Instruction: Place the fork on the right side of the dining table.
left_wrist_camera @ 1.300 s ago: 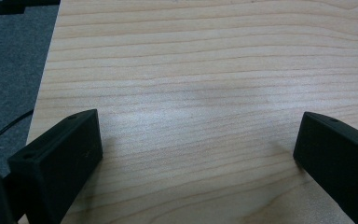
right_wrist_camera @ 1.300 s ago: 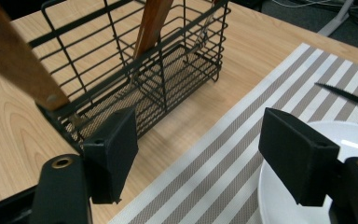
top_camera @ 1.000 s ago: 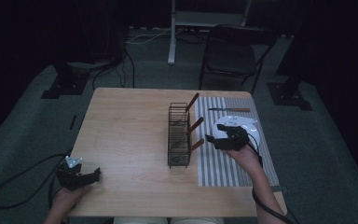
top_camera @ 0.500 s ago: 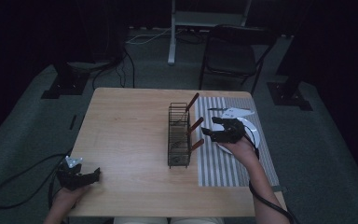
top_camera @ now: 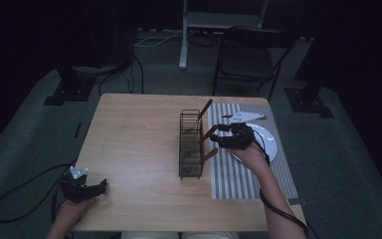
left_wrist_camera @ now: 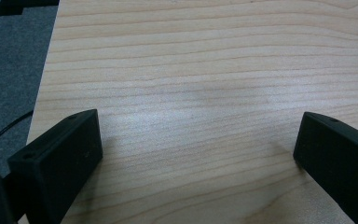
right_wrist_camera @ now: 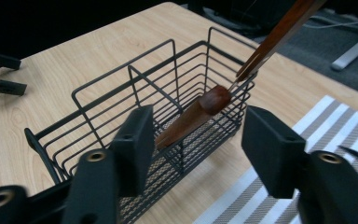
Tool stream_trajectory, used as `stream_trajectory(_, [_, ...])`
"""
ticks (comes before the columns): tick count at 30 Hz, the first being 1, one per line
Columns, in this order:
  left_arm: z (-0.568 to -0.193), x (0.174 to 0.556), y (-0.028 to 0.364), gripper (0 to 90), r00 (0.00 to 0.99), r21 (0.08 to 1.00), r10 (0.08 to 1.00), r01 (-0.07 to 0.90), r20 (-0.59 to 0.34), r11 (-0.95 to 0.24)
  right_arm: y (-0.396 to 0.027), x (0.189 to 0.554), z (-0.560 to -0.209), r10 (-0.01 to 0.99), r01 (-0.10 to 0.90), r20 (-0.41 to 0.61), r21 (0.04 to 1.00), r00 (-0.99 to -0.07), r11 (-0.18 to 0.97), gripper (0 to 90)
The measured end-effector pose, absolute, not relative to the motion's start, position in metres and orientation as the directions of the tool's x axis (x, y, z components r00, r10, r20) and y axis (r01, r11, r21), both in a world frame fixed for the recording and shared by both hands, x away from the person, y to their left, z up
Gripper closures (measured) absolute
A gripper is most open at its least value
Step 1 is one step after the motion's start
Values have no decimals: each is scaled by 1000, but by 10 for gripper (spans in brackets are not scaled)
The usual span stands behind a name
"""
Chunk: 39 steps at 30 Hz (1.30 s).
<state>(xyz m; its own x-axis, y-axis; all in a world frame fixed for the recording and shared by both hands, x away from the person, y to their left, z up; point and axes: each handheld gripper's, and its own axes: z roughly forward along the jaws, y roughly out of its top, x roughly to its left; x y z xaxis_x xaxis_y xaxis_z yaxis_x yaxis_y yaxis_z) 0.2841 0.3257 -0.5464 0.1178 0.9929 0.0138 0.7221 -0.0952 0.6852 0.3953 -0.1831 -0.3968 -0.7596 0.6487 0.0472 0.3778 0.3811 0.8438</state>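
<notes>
A black wire basket (top_camera: 190, 144) stands mid-table with three brown wooden-handled utensils leaning out to the right. My right gripper (top_camera: 218, 136) is open at the end of the middle handle (top_camera: 209, 133). In the right gripper view that handle (right_wrist_camera: 191, 116) lies between the spread jaws of the gripper (right_wrist_camera: 199, 133), untouched, and another handle (right_wrist_camera: 279, 32) rises at the upper right over the basket (right_wrist_camera: 121, 93). My left gripper (top_camera: 99, 186) rests open at the table's near left corner. In its own view the left gripper (left_wrist_camera: 198, 140) has bare wood between its jaws.
A grey striped mat (top_camera: 238, 174) lies right of the basket, with a white plate (top_camera: 268, 142) on it behind my right hand. A dark chair (top_camera: 248, 55) stands beyond the table. A cable (top_camera: 20, 184) trails off the left edge.
My right gripper has moved left to the basket and now straddles the middle handle. My left gripper has shifted slightly.
</notes>
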Motion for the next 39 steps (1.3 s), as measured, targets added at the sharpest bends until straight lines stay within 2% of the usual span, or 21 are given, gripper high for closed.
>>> stream_trajectory(6, [-546, 284, 326, 14, 117, 685, 993, 722, 13, -94, -179, 402, -405, 631, 407, 109, 843, -768, 351, 537])
stream_trajectory(13, [-546, 284, 326, 14, 117, 685, 993, 722, 13, -94, -173, 405, -409, 608, 421, 128, 829, -784, 369, 564])
stream_trajectory(14, [-546, 284, 326, 14, 117, 685, 993, 722, 13, -94, -172, 407, -411, 606, 424, 132, 827, -784, 369, 596])
stream_trajectory(21, [-546, 284, 326, 14, 117, 685, 993, 722, 13, -94, -169, 407, -413, 606, 407, 96, 821, -789, 400, 684])
stream_trajectory(34, [-546, 284, 326, 14, 116, 685, 993, 722, 12, -93, -171, 405, -411, 520, 400, 163, 832, -838, 384, 765])
stream_trajectory(39, [-546, 284, 326, 14, 116, 685, 993, 722, 13, -93, -168, 402, -405, 523, 380, 133, 835, -842, 399, 769])
